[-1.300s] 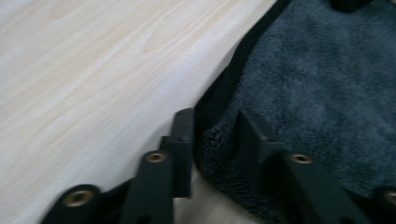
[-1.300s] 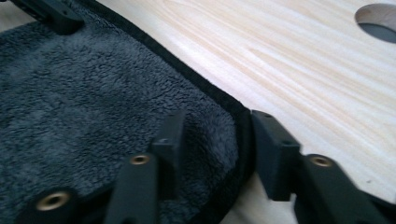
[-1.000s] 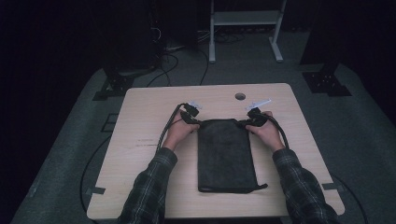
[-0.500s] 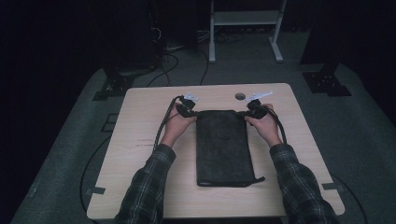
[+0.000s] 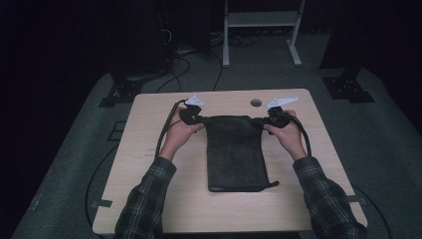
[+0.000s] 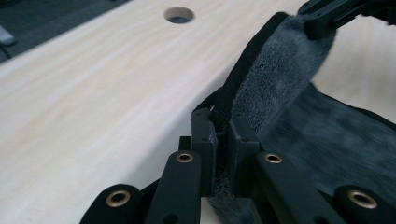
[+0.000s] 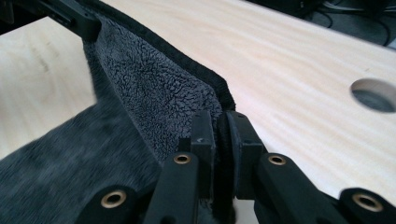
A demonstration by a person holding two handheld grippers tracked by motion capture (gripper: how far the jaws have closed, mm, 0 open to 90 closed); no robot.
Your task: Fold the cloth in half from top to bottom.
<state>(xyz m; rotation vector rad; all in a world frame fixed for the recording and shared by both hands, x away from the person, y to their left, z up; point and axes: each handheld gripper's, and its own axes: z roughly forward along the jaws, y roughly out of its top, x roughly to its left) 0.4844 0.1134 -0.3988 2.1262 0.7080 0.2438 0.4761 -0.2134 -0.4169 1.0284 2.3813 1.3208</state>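
Note:
A dark grey fleece cloth (image 5: pixel 234 152) lies lengthwise on the pale wooden table (image 5: pixel 149 199), its far edge lifted and stretched between my two grippers. My left gripper (image 5: pixel 199 118) is shut on the cloth's far left corner. In the left gripper view its jaws (image 6: pixel 223 140) pinch the fuzzy cloth (image 6: pixel 280 88) along its black hem. My right gripper (image 5: pixel 268 119) is shut on the far right corner. The right gripper view has its jaws (image 7: pixel 220 135) closed on the cloth (image 7: pixel 154 102). The near end of the cloth rests flat on the table.
A round hole (image 5: pixel 256 102) is cut in the table near its far edge, just behind the cloth. Cables trail from both grippers across the table. On the dark floor beyond stand a white frame (image 5: pixel 261 20) and black stand bases (image 5: pixel 348 84).
Both grippers have risen and moved away from me and apart, lifting the cloth's far edge off the table and pulling it taut. The cloth's near part has stayed flat.

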